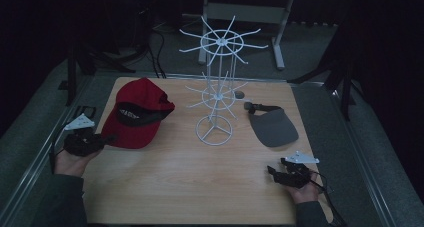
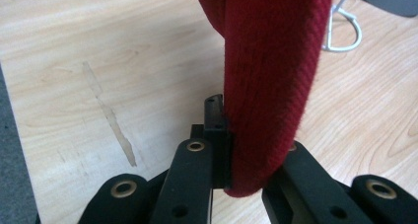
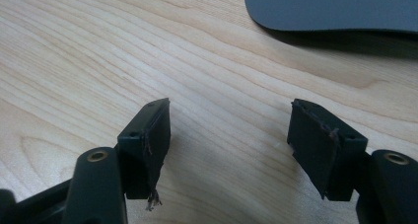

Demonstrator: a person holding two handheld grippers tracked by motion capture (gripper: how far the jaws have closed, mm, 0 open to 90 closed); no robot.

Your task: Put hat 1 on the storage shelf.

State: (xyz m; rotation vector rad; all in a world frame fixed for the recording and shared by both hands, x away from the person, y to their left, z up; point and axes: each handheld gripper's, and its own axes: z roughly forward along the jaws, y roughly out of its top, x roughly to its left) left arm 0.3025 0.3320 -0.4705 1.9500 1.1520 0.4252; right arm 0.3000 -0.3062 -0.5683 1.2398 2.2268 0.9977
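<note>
Starting at the left: the left gripper (image 1: 100, 139) is clamped on the brim of the red cap (image 1: 137, 112). In the left gripper view the thick red brim edge (image 2: 268, 86) sits pinched between the two black jaws, and the rest of the cap stretches away in front of them, resting on the wooden table (image 1: 190, 187). The bite looks shallow — just the rim of the brim — so if the person lifts fast or swings wide, the cap could twist or slide out.

Ahead and to the right of that gripper stands the white wire rack (image 1: 217, 87), with thin prongs sticking out on two tiers. That's probably where the cap goes, and a brim-held cap hangs floppy, so it could snag a prong or tip the light stand over.

Further right, the grey visor (image 1: 272, 127) lies flat just beyond the right gripper (image 1: 274, 171). That gripper's jaws stand apart over bare wood, holding nothing. One pad (image 3: 148, 145) looks frayed, with a loose thread — might grip the smooth visor brim poorly.
</note>
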